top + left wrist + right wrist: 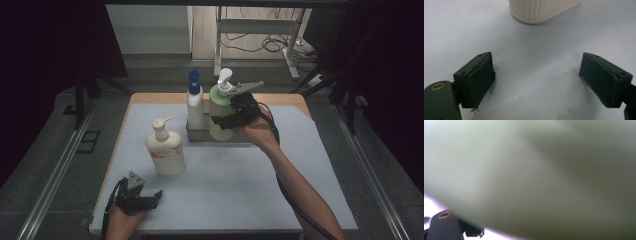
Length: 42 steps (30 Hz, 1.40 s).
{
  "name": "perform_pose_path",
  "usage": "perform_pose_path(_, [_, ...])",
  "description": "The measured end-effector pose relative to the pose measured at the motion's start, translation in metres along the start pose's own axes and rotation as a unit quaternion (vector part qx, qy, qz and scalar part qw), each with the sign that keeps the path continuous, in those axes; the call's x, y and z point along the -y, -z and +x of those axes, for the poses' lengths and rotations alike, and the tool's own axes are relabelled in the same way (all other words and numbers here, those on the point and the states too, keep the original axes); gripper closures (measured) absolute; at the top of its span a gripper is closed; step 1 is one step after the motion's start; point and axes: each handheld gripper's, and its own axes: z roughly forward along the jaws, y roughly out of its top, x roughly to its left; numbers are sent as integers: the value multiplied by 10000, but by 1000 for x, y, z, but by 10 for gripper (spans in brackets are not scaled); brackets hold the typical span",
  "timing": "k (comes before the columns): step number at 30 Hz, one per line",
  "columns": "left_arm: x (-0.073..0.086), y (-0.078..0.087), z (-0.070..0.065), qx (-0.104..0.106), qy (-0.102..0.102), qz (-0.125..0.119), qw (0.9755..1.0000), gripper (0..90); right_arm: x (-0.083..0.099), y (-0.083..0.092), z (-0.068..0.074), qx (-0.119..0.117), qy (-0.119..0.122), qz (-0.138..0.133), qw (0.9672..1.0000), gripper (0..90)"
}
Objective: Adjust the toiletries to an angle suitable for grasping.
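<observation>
The high view is dim, its side edges falling to near black, while the desk point(300, 200) catches soft overhead light. The left gripper view is bright and fairly sharp, shadows faint. The right gripper view is a pale green blur, wholly out of focus.

A cream pump bottle point(165, 150) stands alone on the grey mat point(230, 190); a blue-capped bottle point(194, 102) sits in the rack point(196, 135).
</observation>
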Motion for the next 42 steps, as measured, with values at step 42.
perform_pose_path(42, [0,0,0,14,1,24,10000,122,2,-62,-35,451,-294,193,9984,128])
